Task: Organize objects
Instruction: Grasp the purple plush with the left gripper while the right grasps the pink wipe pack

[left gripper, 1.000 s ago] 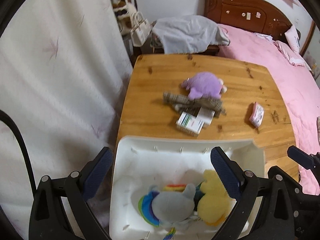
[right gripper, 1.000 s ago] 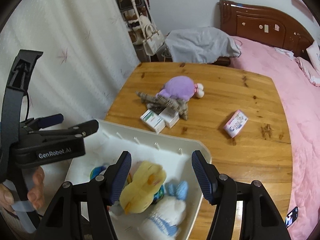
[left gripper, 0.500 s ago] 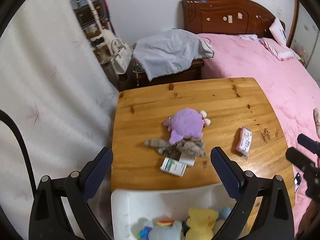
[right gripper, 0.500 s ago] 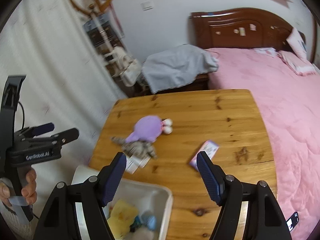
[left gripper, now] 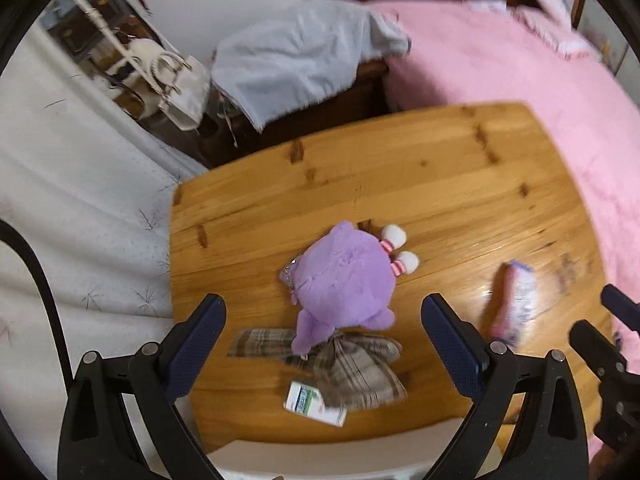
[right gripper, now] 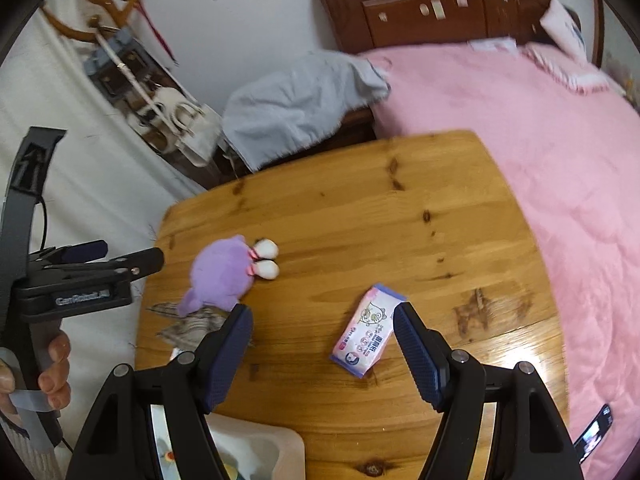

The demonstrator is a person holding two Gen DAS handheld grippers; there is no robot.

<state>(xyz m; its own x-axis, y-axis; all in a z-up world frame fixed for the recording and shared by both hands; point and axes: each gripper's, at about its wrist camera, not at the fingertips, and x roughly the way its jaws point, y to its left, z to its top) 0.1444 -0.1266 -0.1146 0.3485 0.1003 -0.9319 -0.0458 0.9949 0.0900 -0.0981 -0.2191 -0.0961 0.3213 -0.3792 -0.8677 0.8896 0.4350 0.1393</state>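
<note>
Looking at the biggest things first, we see a pink bed (right gripper: pixel 520 128) that runs along the right edge of the wooden table (right gripper: pixel 400 232), and a white curtain (left gripper: pixel 80 208) close along its left edge. The far half of the table is bare wood. A grey cloth (left gripper: pixel 304 52) hangs over dark furniture behind the far edge.

Our left gripper (left gripper: pixel 324 344) has its jaws wide apart and holds nothing; it hangs above the purple plush toy (left gripper: pixel 344 284), not touching it. The toy lies partly on a plaid cloth (left gripper: pixel 352 364), and a small box (left gripper: pixel 314 400) shows from under that cloth.

Our right gripper (right gripper: pixel 324 356) also has its jaws apart and empty. The pink tissue pack (right gripper: pixel 368 332) lies flat on the wood between them, lower down and untouched, well apart from the toy.

The white bin (right gripper: pixel 256 448) stands at the near edge, below both grippers.
</note>
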